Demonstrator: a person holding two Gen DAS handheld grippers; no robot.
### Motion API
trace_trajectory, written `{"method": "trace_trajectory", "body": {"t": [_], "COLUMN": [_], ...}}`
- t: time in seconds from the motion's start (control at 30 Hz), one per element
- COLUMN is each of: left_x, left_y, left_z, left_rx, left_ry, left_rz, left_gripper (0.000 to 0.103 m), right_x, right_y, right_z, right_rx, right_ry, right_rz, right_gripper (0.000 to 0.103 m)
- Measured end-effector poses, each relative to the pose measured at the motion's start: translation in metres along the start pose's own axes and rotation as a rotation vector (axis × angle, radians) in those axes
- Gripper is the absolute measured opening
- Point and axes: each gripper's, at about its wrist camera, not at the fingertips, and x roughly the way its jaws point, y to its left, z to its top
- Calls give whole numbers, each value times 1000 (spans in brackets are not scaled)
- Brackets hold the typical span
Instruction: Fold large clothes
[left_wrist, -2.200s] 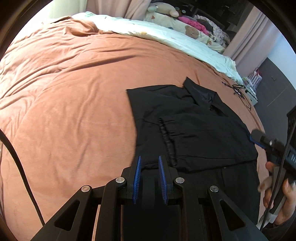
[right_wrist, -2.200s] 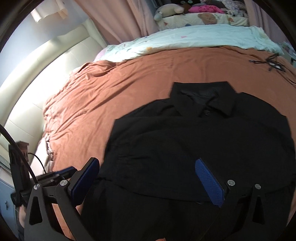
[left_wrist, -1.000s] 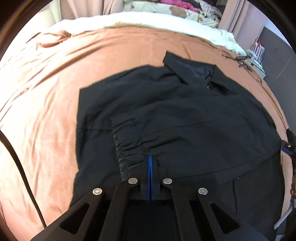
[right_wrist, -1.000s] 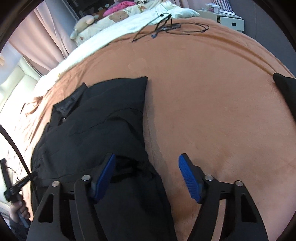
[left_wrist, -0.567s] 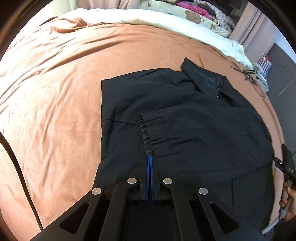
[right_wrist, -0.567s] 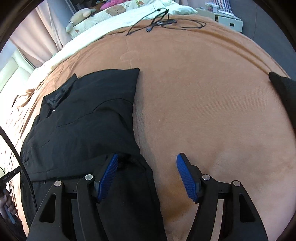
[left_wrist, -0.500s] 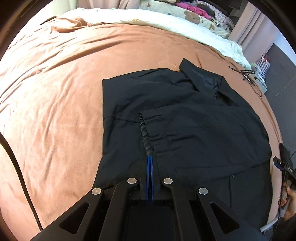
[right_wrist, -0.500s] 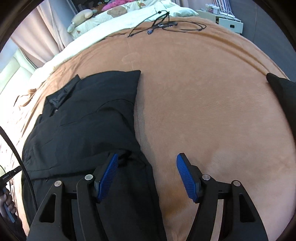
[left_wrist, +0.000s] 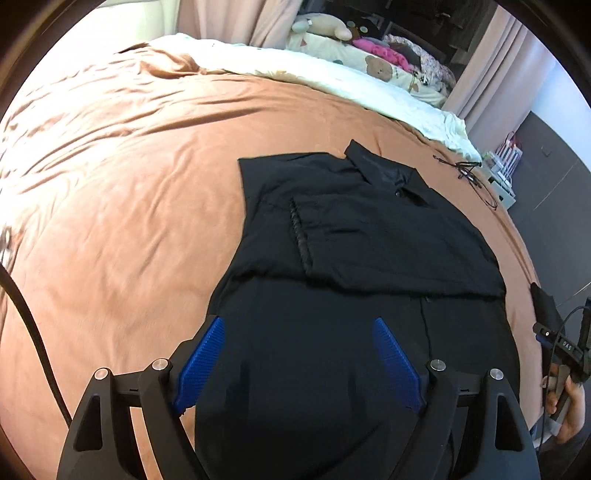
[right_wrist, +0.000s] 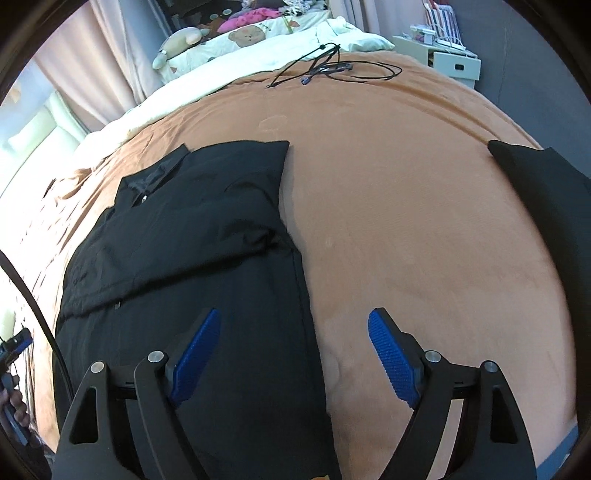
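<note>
A large black collared shirt (left_wrist: 369, 236) lies flat on the rust-brown bedspread (left_wrist: 122, 206), collar away from me, both sleeves folded across its chest, one gathered cuff (left_wrist: 301, 240) showing at the left. My left gripper (left_wrist: 299, 354) hovers above the shirt's lower left part, jaws opening wide, nothing between the pads. In the right wrist view the shirt (right_wrist: 192, 240) fills the left half. My right gripper (right_wrist: 291, 350) hangs over its right side edge near the hem, jaws opening, the pads gripping nothing.
Another dark cloth (right_wrist: 546, 192) lies at the bed's right edge. Black cables (right_wrist: 325, 70) rest on the far bedspread. A white duvet (left_wrist: 332, 81) and soft toys line the far side. A white bedside unit (right_wrist: 447, 59) stands beyond. A hand (left_wrist: 565, 406) holds the other gripper's handle.
The left jaws, pinched shut at the sleeve cuff, have sprung wide and pulled back toward the hem. The right gripper has spread a little wider and backed away along the shirt's side.
</note>
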Motion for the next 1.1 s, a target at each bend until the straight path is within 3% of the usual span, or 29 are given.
{"method": "trace_trajectory", "body": {"t": [0.27,0.43,0.57,0.87,1.1], "left_x": [-30,-49,-61,-93,-117], "left_y": [19,23,19,6,5], "left_z": [-52,-82,-106,-159,-194], "left_rx": [-36,-50,-19,43,53], "left_ry": [-38,-96,-121,-169,-138], "left_rz": [31,37,55,54,18], "left_gripper": [84,84,84,84,84], "right_x": [-28,-50,-63,-108,-146], "right_y": [6,1,-9,-24,-41], "right_z": [-44,-72,-92,-143,-183], "right_rx": [-65,-82,-64,-94,-82], "right_ry": [3,-39,-46,-106,-126], "right_rz": [-1,7,56,43,64], "right_gripper": [82,82,82,82,82]}}
